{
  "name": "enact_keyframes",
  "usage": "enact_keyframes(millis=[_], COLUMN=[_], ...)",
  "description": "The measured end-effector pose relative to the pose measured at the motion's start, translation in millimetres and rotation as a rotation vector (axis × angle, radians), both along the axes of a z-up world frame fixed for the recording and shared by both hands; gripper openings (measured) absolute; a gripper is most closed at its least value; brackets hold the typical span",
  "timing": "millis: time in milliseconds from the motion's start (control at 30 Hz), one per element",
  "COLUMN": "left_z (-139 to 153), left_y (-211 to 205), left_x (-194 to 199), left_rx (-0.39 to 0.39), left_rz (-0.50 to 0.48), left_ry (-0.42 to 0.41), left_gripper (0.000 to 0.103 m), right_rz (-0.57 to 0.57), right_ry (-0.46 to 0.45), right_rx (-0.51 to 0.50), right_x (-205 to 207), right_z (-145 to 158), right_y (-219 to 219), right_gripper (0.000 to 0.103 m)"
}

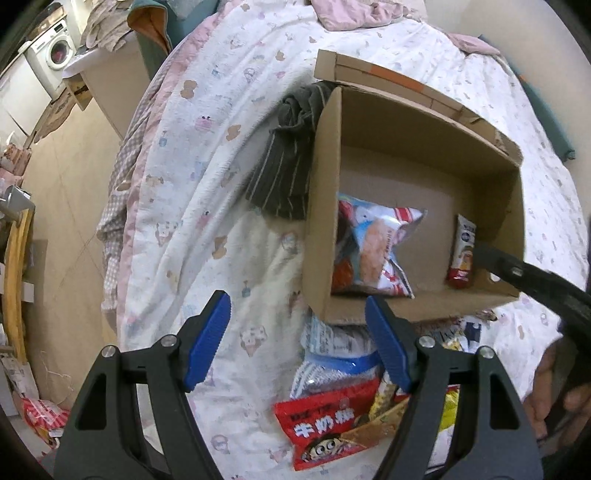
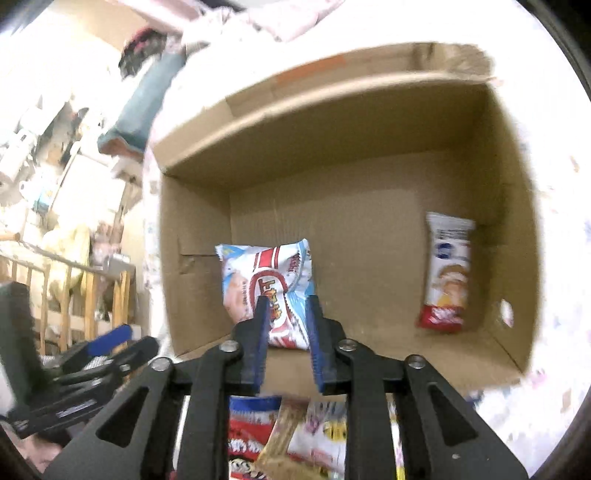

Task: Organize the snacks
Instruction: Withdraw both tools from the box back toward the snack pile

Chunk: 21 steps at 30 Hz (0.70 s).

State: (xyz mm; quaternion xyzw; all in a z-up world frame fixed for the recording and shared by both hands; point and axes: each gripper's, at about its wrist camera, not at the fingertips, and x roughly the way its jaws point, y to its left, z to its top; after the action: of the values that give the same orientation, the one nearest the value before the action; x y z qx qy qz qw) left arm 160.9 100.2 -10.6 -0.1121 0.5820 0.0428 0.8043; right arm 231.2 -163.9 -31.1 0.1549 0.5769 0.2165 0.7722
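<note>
An open cardboard box (image 1: 413, 129) (image 2: 332, 177) lies on the bed. Inside are a puffy blue-white-red snack bag (image 1: 373, 247) (image 2: 269, 291) and a slim white-red snack bar (image 1: 461, 254) (image 2: 447, 273) at the right wall. A pile of loose snack packets (image 1: 332, 413) (image 2: 288, 435) lies in front of the box. My left gripper (image 1: 299, 332) is open and empty above the pile. My right gripper (image 2: 286, 306) reaches over the box's near wall, jaws a narrow gap apart at the puffy bag; whether they touch it is unclear. Its arm also shows in the left wrist view (image 1: 535, 280).
The white patterned bedspread (image 1: 207, 184) surrounds the box. A dark striped cloth (image 1: 288, 162) lies against the box's left side. Pink bedding (image 1: 354, 14) is bunched at the far end. The floor and a washing machine (image 1: 55, 48) are to the left.
</note>
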Motion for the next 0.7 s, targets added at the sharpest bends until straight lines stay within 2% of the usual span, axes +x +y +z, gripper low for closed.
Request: enact_keyframes(millis=[67, 133, 200, 400, 500, 700], left_z=[3, 6, 7, 8, 7, 4], left_y=[-4, -8, -13, -27, -30, -26], left_x=[-7, -14, -22, -47, -58, -86], left_rx=[-0.01, -0.012, -0.007, 0.032, 0.045, 0.062], left_rz=[-0.003, -0.013, -0.023, -0.055, -0.067, -0.056], left_ry=[-0.006, -0.01, -0.013, -0.033, -0.037, -0.035], left_gripper=[0.072, 0.072, 0.072, 0.072, 0.072, 0.072], right_rz=[-0.05, -0.08, -0.085, -0.114, -0.119, -0.118], right_ry=[-0.036, -0.08, -0.091, -0.138, -0.182, -0.206], right_rx=[0.005, -0.009, -0.023, -0.08, -0.157, -0.187], right_x=[-19, -34, -58, -91, -109, -140], right_z=[12, 24, 31, 49, 50, 50], right_y=[-14, -16, -14, -13, -15, -31], right_gripper=[0.072, 0.073, 0.073, 0.075, 0.077, 0.077])
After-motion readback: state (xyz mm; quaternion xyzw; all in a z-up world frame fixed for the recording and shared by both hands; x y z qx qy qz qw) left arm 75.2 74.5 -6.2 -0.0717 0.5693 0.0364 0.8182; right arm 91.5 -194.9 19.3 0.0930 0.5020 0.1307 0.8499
